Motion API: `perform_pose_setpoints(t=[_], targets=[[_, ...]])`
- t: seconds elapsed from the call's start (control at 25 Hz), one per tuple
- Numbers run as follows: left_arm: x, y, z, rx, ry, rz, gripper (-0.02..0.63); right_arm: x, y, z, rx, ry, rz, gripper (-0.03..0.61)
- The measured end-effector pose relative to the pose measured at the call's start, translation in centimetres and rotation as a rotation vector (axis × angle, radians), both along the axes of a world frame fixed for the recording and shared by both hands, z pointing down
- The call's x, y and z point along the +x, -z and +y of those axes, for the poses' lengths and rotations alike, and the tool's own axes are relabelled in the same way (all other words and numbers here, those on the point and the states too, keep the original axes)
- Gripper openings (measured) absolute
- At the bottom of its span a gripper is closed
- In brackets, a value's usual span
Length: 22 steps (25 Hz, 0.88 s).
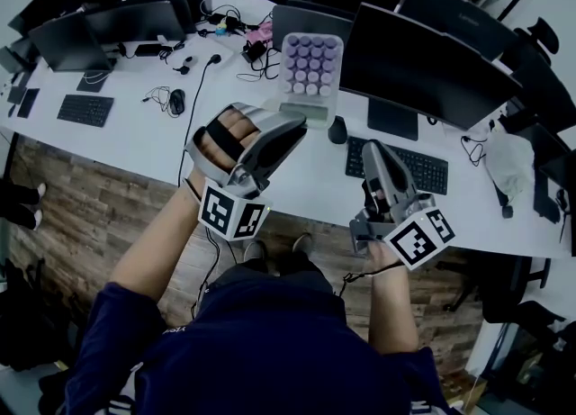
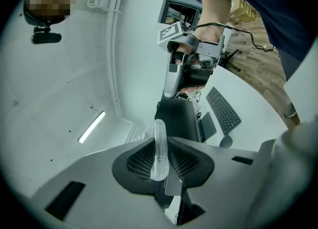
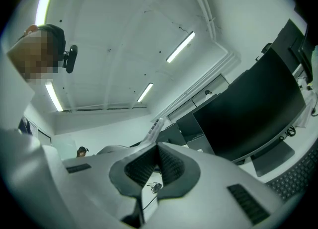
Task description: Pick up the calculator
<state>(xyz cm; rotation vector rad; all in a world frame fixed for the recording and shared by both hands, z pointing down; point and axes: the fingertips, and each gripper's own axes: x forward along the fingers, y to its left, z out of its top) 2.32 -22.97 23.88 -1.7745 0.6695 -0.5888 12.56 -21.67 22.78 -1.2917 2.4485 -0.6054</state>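
Above the desk [image 1: 135,143], left gripper [image 1: 290,131]: pinching the calculator [image 1: 312,64] by its near edge
calculator axis: straight ahead of those jaws
right gripper [image 1: 372,150]: pressed together, empty, alongside

No legible text, brand, number or sign in any view. The marker cubes [image 1: 232,211] on left gripper [image 1: 292,127] and right gripper [image 1: 373,148] bear only black-and-white square patterns. Key legends on calculator [image 1: 311,67] and keyboard [image 1: 400,168] are too small to read.
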Motion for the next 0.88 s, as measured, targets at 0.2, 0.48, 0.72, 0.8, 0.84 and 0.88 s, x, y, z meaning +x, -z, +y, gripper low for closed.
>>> perform_pose_setpoints(t=[0.2, 0.48, 0.72, 0.8, 0.84, 0.88], targets=[[-0.02, -0.11, -0.08, -0.005, 0.003, -0.002, 0.094, 0.10, -0.09, -0.07, -0.001, 0.000, -0.002, 0.005], [-0.01, -0.21, -0.16, -0.012, 0.005, 0.001, 0.094, 0.13, -0.33, -0.07, -0.007, 0.001, -0.004, 0.005], [-0.01, -0.62, -0.16, -0.020, 0.009, -0.007, 0.094, 0.14, -0.46, -0.05, -0.009, 0.003, -0.007, 0.005], [0.05, -0.67, -0.10, -0.021, 0.010, -0.008, 0.094, 0.20, -0.46, 0.02, -0.009, 0.003, -0.007, 0.005], [0.07, -0.66, -0.07, -0.021, 0.010, -0.008, 0.094, 0.22, -0.45, 0.06, -0.009, 0.003, -0.007, 0.005], [0.09, -0.64, -0.04, -0.021, 0.011, -0.008, 0.094, 0.25, -0.43, 0.08, -0.009, 0.003, -0.007, 0.005]])
